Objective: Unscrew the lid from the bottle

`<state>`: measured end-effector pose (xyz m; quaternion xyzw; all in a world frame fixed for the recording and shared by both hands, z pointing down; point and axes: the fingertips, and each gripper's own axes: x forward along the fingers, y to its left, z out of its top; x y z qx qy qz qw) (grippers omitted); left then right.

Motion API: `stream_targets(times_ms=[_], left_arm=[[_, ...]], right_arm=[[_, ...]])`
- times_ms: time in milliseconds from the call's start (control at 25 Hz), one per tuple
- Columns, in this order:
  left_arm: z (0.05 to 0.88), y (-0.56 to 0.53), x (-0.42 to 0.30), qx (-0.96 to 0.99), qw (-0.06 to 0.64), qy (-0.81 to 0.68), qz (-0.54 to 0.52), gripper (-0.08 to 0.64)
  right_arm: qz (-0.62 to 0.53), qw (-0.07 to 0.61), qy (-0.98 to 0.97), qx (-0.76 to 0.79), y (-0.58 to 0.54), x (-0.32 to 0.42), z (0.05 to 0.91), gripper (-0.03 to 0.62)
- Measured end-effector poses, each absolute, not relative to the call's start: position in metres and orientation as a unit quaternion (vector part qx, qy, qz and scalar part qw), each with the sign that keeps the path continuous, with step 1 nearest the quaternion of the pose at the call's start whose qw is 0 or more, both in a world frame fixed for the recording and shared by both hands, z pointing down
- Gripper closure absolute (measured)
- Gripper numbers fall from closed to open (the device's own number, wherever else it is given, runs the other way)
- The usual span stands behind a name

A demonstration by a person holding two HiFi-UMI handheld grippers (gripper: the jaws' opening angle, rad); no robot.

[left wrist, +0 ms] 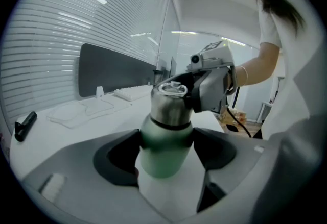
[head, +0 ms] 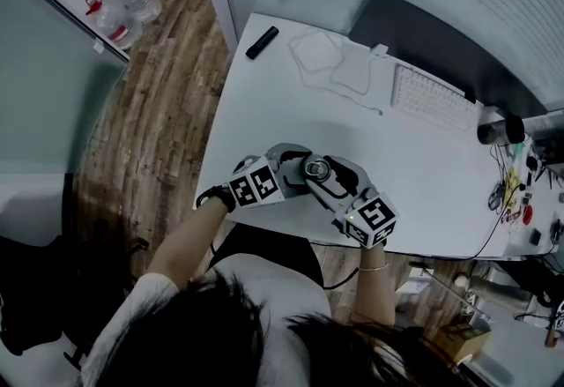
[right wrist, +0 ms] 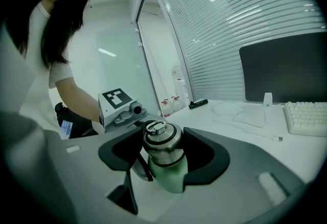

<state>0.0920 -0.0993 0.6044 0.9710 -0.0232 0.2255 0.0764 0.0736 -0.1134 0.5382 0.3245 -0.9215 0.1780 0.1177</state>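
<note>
From head view, just the lid (head: 316, 169) top; in gripper views, green bottle (left wrist: 163, 159) body too; standing upright near table (head: 291, 112) front edge, long axis vertical, lid up; body clamped in left gripper (left wrist: 166, 147); lid pinched by right gripper (right wrist: 162, 150).

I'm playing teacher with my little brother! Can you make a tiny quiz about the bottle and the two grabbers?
1. Which gripper's jaws sit around the lid?
2. The left gripper clamps: A) the green body of the bottle B) the lid C) nothing.
3. True or false: the lid is already off the bottle.
Key: 1 the right gripper; 2 A; 3 false.
</note>
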Motion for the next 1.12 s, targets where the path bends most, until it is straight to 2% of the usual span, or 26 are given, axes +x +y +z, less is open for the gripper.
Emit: stream_targets(times_ms=[320,840,1000,1120], left_arm=[[0.604,-0.096,0.092,0.968,0.062,0.038,0.24,0.178],[0.606,-0.093,0.081,0.943,0.026,0.165,0.289,0.192],[0.607,-0.092,0.082,0.941,0.025,0.174,0.29,0.192],[0.607,-0.092,0.081,0.945,0.029,0.157,0.285,0.192]], right_arm=[[0.171,0.13,-0.955,0.205,-0.109,0.071,0.537,0.345],[0.116,0.209,-0.971,0.017,-0.098,0.06,0.536,0.345],[0.122,0.221,-0.968,0.008,-0.097,0.062,0.538,0.344],[0.148,0.205,-0.966,0.054,-0.101,0.068,0.536,0.344]])
